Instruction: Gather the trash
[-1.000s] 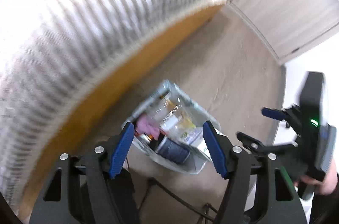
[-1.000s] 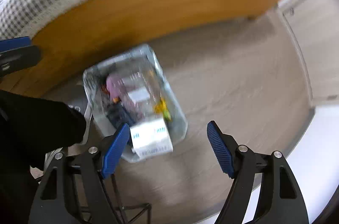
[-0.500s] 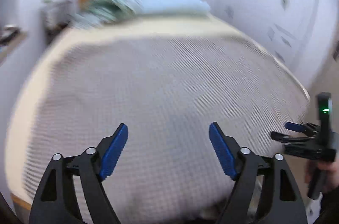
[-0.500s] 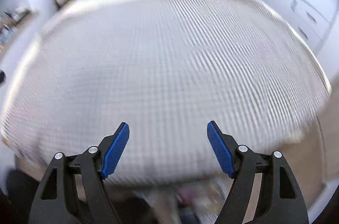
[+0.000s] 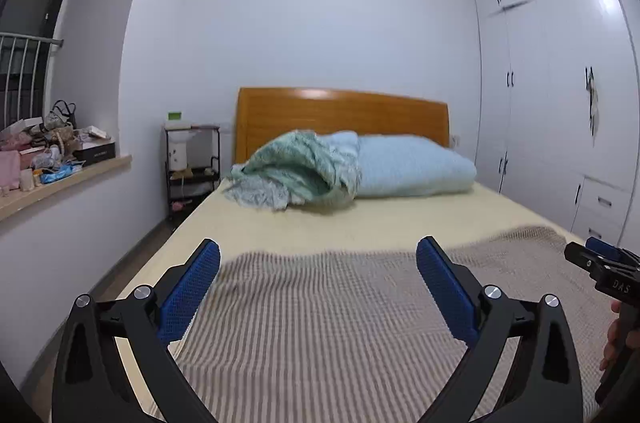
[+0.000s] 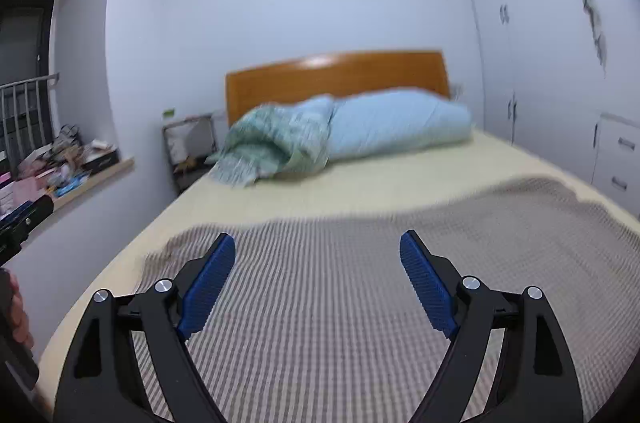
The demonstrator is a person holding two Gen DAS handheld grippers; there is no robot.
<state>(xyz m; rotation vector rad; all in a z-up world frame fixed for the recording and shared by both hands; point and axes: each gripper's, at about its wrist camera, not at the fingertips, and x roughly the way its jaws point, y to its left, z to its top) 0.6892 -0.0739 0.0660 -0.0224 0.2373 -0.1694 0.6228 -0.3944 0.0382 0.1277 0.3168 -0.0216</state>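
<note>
Left tongs (image 5: 318, 269) and right tongs (image 6: 318, 263) hover apart, empty, over the bed (image 5: 360, 223), likely scanning for trash.

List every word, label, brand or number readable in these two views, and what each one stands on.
"DAS": white letters on the black body of the right gripper, seen at the right edge of the left wrist view.
Black shoe box on the wooden window sill: pale print on its side, too small to read.
Small green label on top of the black bedside shelf rack: too small to read.
Right wrist view: blurred, nothing legible.
</note>
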